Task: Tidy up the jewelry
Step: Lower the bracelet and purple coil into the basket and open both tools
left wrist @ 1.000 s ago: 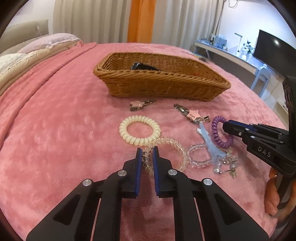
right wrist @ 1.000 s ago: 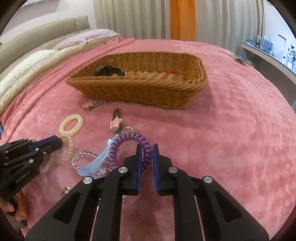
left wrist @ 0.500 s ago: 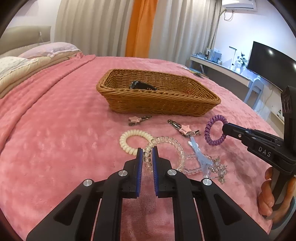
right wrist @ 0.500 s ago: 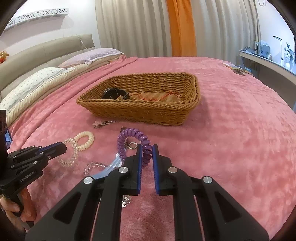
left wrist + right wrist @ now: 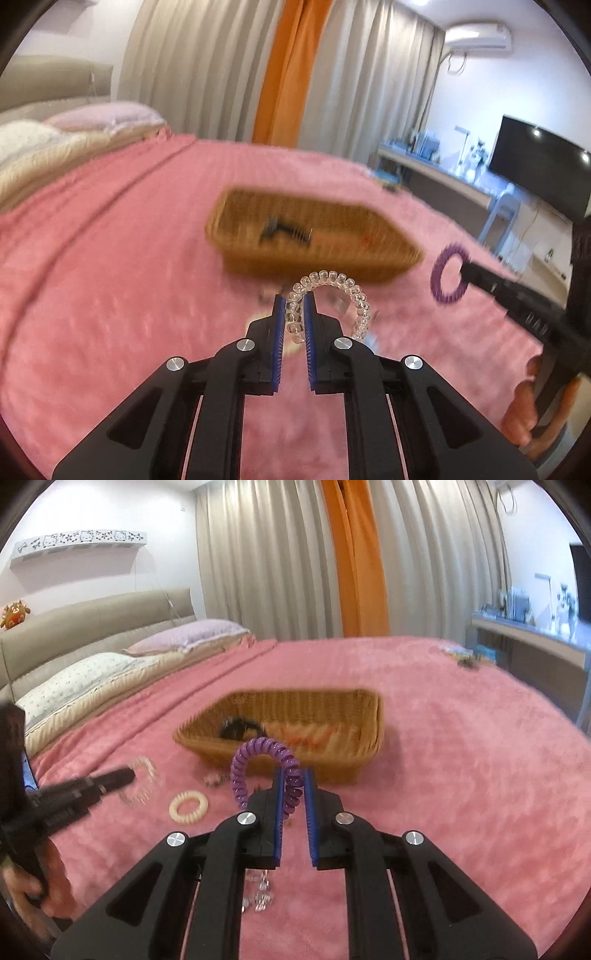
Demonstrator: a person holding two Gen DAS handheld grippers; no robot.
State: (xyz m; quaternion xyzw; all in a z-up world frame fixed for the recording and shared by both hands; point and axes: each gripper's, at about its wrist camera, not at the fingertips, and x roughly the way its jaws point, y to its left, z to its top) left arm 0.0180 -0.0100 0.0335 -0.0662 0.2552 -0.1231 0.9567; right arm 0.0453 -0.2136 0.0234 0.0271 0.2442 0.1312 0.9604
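Landmark: wicker basket (image 5: pixel 295 731), standing on the pink bedspread (image 5: pixel 461 775), rim up; a black hair clip (image 5: pixel 240 728) lies inside toward its left end, orange-red items beside that, blurred.

Left of the basket, near side: left tool (image 5: pixel 294 314), pads clamped on a clear spiral hair tie (image 5: pixel 332 295); the loop arches up and to the right of the fingertips, clear of the bedspread, in front of the basket's near wall. In the right wrist view the same tool (image 5: pixel 127 775) enters from the left edge, a hand (image 5: pixel 40 882) wrapped round its grip.

Near side, lower left of the basket: cream spiral hair tie (image 5: pixel 188 807), flat on the bedspread. Between it and the basket, a small clip (image 5: pixel 216 780), too blurred to name further.

Directly in front of the basket: right tool (image 5: pixel 294 794), pads closed on a purple spiral hair tie (image 5: pixel 258 760); the coil stands up and curls left, overlapping the basket's near wall in view. Below this tool, clear beaded pieces (image 5: pixel 260 893) on the bedspread.

Right of the basket, left wrist view: right tool (image 5: pixel 463 271) with the purple tie, held aloft.
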